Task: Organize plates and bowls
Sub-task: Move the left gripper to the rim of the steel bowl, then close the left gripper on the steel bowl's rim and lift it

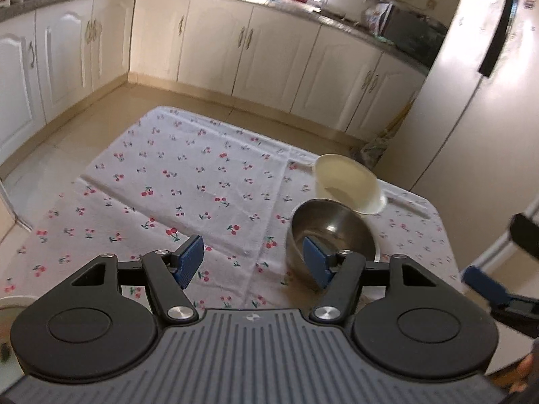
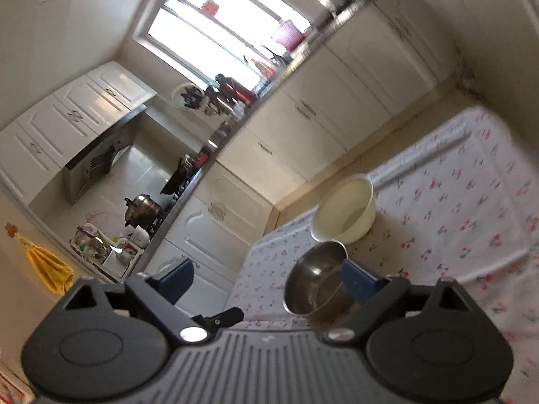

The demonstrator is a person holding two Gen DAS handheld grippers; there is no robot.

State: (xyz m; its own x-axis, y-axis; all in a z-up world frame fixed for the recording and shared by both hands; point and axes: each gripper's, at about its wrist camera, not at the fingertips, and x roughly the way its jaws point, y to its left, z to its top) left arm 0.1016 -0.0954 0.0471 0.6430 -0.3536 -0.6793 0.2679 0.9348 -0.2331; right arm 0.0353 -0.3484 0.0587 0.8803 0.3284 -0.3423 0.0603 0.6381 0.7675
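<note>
A steel bowl (image 1: 331,232) stands on the cherry-print tablecloth (image 1: 188,181), and a cream bowl (image 1: 348,183) sits tilted just behind it, touching its far rim. My left gripper (image 1: 252,262) is open with only cloth between its blue pads; its right pad overlaps the steel bowl's near side. One blue finger of my right gripper (image 1: 485,286) shows at the right edge, apart from the bowls. In the right wrist view my right gripper (image 2: 269,284) is open, with the steel bowl (image 2: 316,282) close beside its right finger and the cream bowl (image 2: 343,213) beyond.
A pale dish rim (image 1: 13,303) shows at the lower left. Cream cabinets (image 1: 219,40) under a cluttered counter run behind the table. A tall fridge (image 1: 471,101) stands right of the table's far corner. Tiled floor (image 1: 67,141) lies to the left.
</note>
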